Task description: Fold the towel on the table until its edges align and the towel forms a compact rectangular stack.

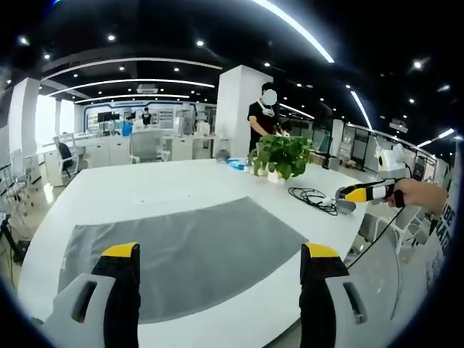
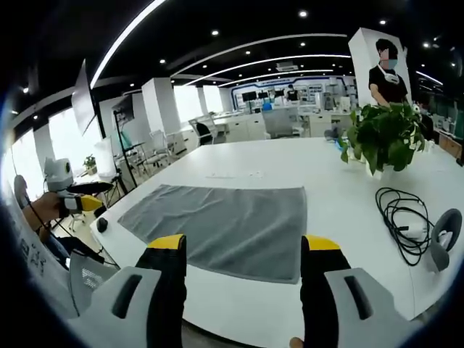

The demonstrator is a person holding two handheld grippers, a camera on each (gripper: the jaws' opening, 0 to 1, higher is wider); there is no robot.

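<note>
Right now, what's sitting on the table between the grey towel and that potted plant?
Nothing: in the right gripper view, bare white table runs from the towel to the potted plant. The black cable lies off to the side.

Your left gripper (image 1: pixel 221 272) hides the towel's (image 1: pixel 188 254) near corners; the cable's (image 2: pixel 406 217) far end is too tangled to follow.

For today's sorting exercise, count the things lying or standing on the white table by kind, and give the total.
Flat grey cloth towel: 1
Leafy green potted plant: 1
Coiled black cable: 1
Small round grey disc-shaped object at the table edge: 1
Total: 4
</note>
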